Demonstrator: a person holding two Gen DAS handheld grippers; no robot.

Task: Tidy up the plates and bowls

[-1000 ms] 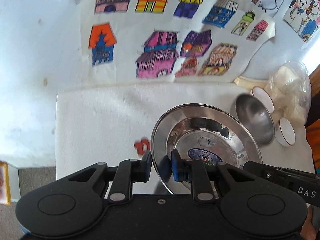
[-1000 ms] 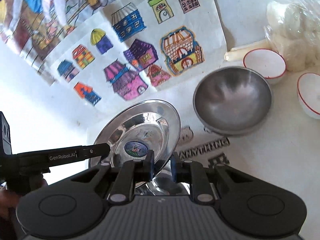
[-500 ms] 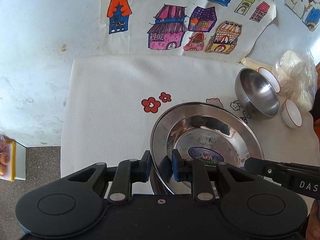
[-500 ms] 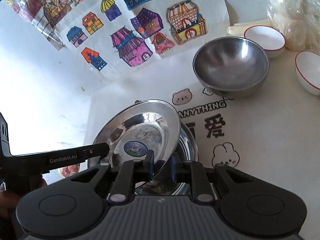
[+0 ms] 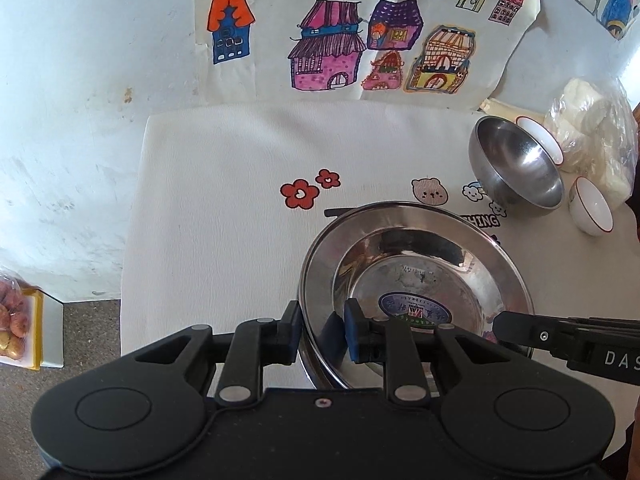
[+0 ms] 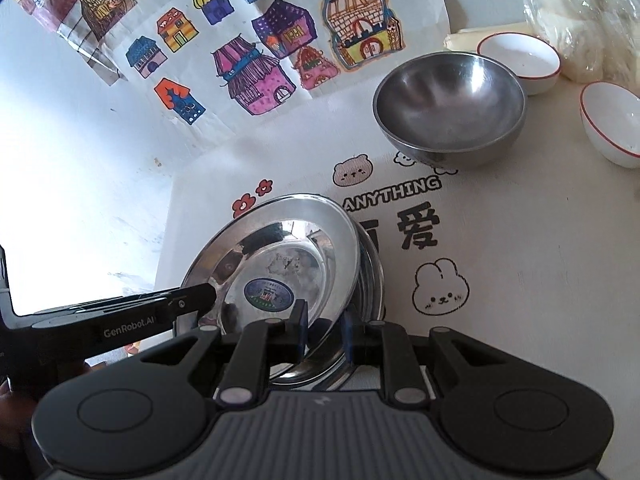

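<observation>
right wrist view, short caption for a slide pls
Both hand-held grippers grip a steel plate over another plate, steel bowl beyond.

A home; children's house drawings (image 5: 360, 36) taped on a white wall (image 5: 80, 80); cartoon-printed cloth (image 6: 500, 280) covers the counter.

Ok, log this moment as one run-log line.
left gripper: shut on steel plate rim | right gripper: shut on opposite rim | plate: over second plate | steel bowl, two white bowls: untouched
</observation>
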